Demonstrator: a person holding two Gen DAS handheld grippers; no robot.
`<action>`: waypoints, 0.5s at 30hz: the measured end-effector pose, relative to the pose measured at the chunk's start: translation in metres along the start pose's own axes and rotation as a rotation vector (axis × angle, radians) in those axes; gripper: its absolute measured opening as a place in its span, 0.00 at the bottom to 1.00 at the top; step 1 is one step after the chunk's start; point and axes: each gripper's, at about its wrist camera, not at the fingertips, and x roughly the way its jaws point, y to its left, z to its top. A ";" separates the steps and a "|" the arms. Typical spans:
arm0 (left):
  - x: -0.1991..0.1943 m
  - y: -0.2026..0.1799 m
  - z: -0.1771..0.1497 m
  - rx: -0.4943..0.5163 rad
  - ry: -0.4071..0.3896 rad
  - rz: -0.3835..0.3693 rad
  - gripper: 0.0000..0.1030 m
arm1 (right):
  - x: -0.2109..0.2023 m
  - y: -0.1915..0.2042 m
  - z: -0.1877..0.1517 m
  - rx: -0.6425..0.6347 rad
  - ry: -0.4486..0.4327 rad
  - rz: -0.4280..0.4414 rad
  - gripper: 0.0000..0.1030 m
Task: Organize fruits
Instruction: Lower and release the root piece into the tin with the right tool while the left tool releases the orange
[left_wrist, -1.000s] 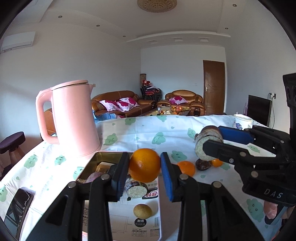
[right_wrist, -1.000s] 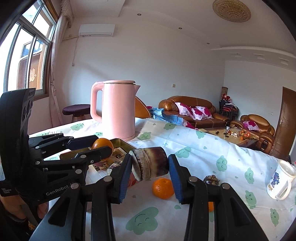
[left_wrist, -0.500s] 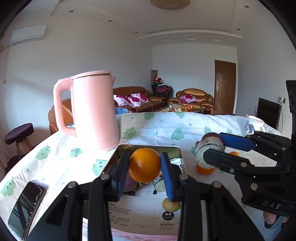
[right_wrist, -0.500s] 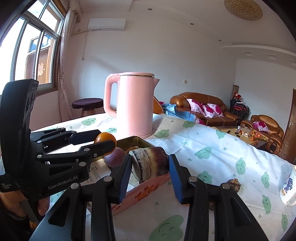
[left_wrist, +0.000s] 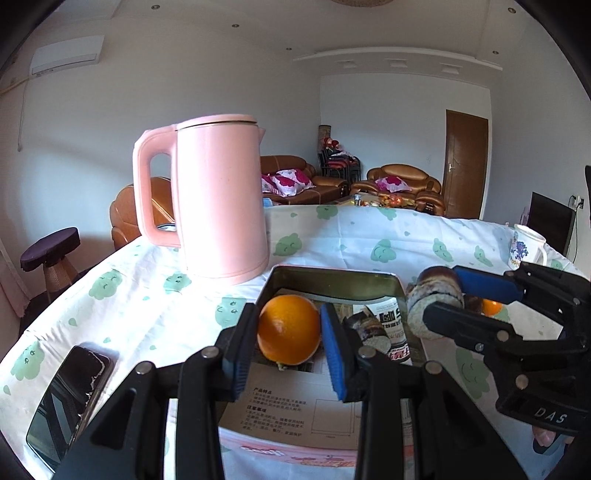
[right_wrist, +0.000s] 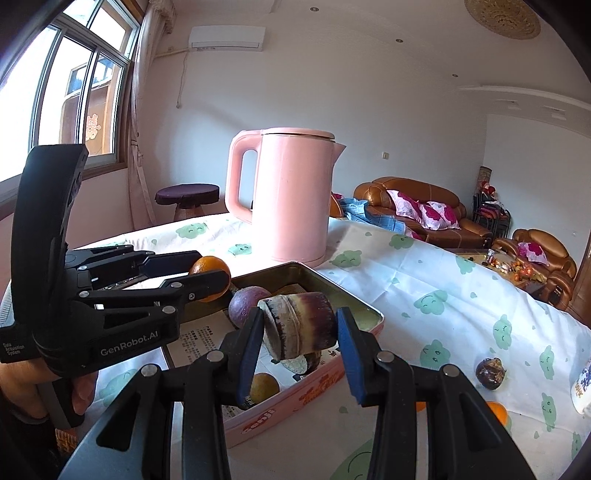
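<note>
On a desk covered by a cloud-print cloth, a pink kettle stands behind an open tin lined with printed paper. Above the tin, the left gripper clamps an orange, while the right gripper pinches a purple-brown sugarcane piece. A passion fruit lies inside; a tangerine sits outside on the cloth.
</note>
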 end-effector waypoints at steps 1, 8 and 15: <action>0.001 0.001 -0.001 0.000 0.007 0.000 0.35 | 0.002 0.001 0.000 -0.001 0.003 0.004 0.41; 0.005 0.003 -0.003 0.003 0.029 -0.001 0.35 | 0.010 0.010 -0.003 -0.017 0.026 0.022 0.41; 0.011 0.006 -0.004 -0.011 0.069 -0.021 0.35 | 0.017 0.016 -0.007 -0.025 0.046 0.031 0.41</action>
